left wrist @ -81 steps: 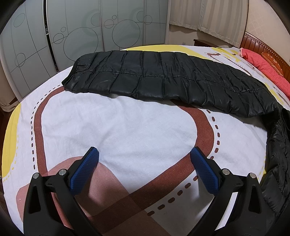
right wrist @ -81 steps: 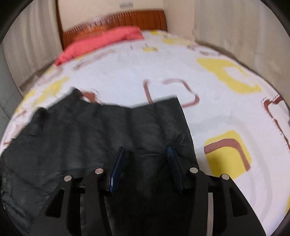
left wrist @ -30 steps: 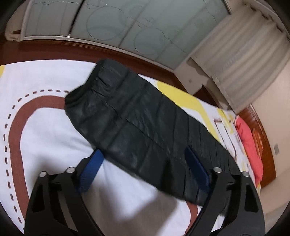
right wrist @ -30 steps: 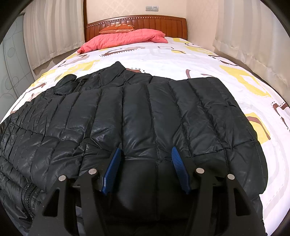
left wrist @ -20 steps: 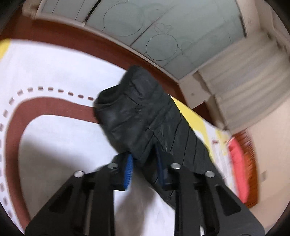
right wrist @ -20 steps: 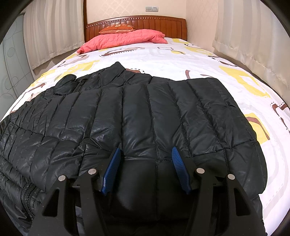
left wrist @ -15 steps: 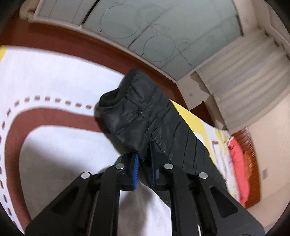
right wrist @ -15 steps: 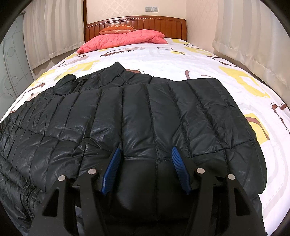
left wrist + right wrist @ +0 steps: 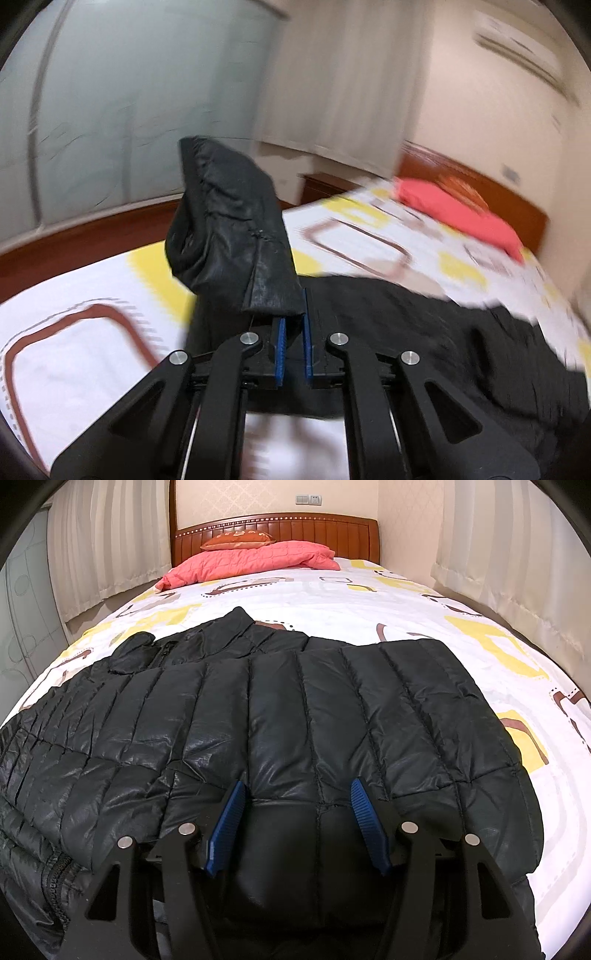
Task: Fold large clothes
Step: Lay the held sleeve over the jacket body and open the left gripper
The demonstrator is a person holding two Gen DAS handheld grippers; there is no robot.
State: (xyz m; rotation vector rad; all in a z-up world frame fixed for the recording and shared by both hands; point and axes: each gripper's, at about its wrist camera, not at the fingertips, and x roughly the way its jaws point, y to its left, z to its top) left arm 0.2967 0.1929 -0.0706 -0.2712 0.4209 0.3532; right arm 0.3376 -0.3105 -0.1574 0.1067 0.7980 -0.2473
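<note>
A black quilted puffer jacket lies spread across a bed covered with a white sheet printed with yellow and brown rounded shapes. In the right wrist view, the right tongs rest on the near edge of the jacket, blue pads about half open, with a puffed panel of the fabric bulging up between them; whether the pads press on it cannot be told. The jacket's collar points toward the wooden headboard, where a coral quilted cover and an orange cushion lie. In the blurred left wrist view, the left tongs are closed tight on the jacket's sleeve, which stands lifted above the bed, its cuff end rising beyond the pads, while the rest of the jacket trails off to the right on the sheet. The cushion bears lettering too small to read. Pale curtains hang beside the bed.
</note>
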